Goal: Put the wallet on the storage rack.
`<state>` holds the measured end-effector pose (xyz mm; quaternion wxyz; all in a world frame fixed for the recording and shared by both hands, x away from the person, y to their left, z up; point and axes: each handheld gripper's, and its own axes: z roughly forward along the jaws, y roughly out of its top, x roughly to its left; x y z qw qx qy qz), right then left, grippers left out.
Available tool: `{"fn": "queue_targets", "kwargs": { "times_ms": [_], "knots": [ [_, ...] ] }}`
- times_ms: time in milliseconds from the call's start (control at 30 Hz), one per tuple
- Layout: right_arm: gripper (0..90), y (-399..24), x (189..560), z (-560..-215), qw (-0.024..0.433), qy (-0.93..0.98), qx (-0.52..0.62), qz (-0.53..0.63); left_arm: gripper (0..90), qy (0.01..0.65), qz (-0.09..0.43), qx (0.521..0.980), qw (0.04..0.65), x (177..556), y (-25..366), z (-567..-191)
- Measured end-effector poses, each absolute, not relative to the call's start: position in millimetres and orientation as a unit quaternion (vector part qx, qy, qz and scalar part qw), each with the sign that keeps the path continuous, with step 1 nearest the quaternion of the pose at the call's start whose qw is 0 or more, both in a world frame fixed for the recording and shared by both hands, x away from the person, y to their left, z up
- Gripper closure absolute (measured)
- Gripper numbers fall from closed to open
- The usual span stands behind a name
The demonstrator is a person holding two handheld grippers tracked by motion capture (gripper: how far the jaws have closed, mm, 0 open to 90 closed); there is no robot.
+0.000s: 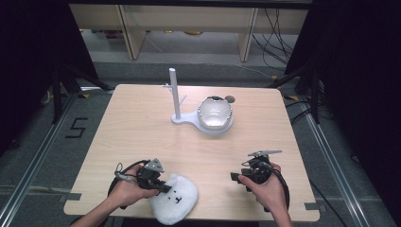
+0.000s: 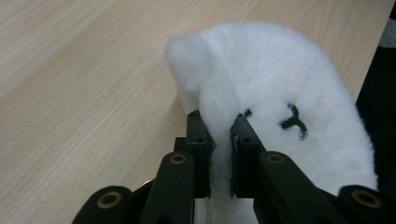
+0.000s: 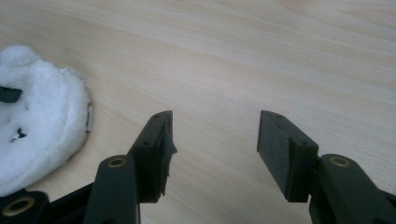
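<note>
A white fluffy plush piece (image 1: 176, 202) with a small black stitched face lies at the table's front edge, left of centre. My left gripper (image 1: 163, 186) reaches it from the left, and in the left gripper view its jaws (image 2: 222, 123) are shut on a raised fold of the plush (image 2: 280, 79). My right gripper (image 1: 235, 178) rests low over bare wood near the front right, pointing left. In the right gripper view its jaws (image 3: 215, 126) stand wide open with nothing between them, and the plush (image 3: 37, 126) lies off to the left, apart from them.
A white peg stand (image 1: 175, 94) rises at the back middle of the wooden table (image 1: 137, 137). Its base carries a shiny silver bowl-shaped thing (image 1: 215, 113). A small round hole (image 1: 230, 99) sits just behind it. Bare wood stretches between the stand and both hands.
</note>
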<state>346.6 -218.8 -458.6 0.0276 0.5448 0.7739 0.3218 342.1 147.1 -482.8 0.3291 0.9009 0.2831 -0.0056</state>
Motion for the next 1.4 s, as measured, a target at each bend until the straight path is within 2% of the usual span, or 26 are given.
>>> {"fn": "queue_targets", "kwargs": {
  "times_ms": [67,100,167,233,400,600,667,867,900,1067,1133,1300,1400],
  "knots": [
    [46.7,-216.3,345.6,-455.3,0.027,0.775,0.541,0.324,80.9,0.282,-0.002,0.896,0.344,340.3,146.4,-478.1],
    [46.7,-212.0,343.3,-452.1,0.008,0.765,0.556,0.326,80.9,0.283,-0.002,0.891,0.355,339.3,145.5,-475.9],
    [46.7,-210.4,344.9,-451.1,0.028,0.771,0.538,0.341,80.9,0.275,0.006,0.888,0.368,338.5,144.6,-468.8],
    [46.8,-207.9,344.7,-447.0,0.024,0.776,0.53,0.341,80.9,0.278,0.014,0.879,0.386,337.2,141.9,-462.4],
    [47.1,-197.8,346.6,-437.8,0.015,0.777,0.492,0.392,80.8,0.248,0.06,0.878,0.404,343.8,133.2,-444.1],
    [46.2,-181.0,348.4,-423.3,-0.01,0.766,0.47,0.439,80.8,0.224,0.087,0.874,0.423,354.1,122.6,-425.4],
    [45.4,-177.4,352.2,-421.7,-0.004,0.773,0.451,0.446,80.8,0.218,0.093,0.868,0.437,356.4,119.1,-419.6],
    [42.2,-161.7,357.2,-418.2,-0.026,0.774,0.435,0.459,80.7,0.199,0.106,0.864,0.45,359.6,111.6,-407.1],
    [41.6,-161.2,360.4,-419.3,-0.015,0.779,0.426,0.461,80.7,0.194,0.109,0.864,0.452,359.5,110.5,-406.5],
    [40.6,-158.7,367.8,-422.9,-0.018,0.782,0.413,0.466,80.6,0.18,0.109,0.861,0.464,357.8,107.6,-404.2],
    [44.8,-157.9,368.4,-424.5,-0.023,0.783,0.414,0.463,80.6,0.176,0.114,0.86,0.466,358.0,107.6,-403.7],
    [67.1,-159.2,366.8,-423.9,-0.02,0.794,0.389,0.466,80.2,0.177,0.117,0.861,0.462,358.1,109.7,-401.8],
    [74.2,-159.6,364.5,-421.2,-0.017,0.794,0.38,0.474,79.3,0.181,0.119,0.857,0.468,359.4,111.2,-400.7]
  ]
}}
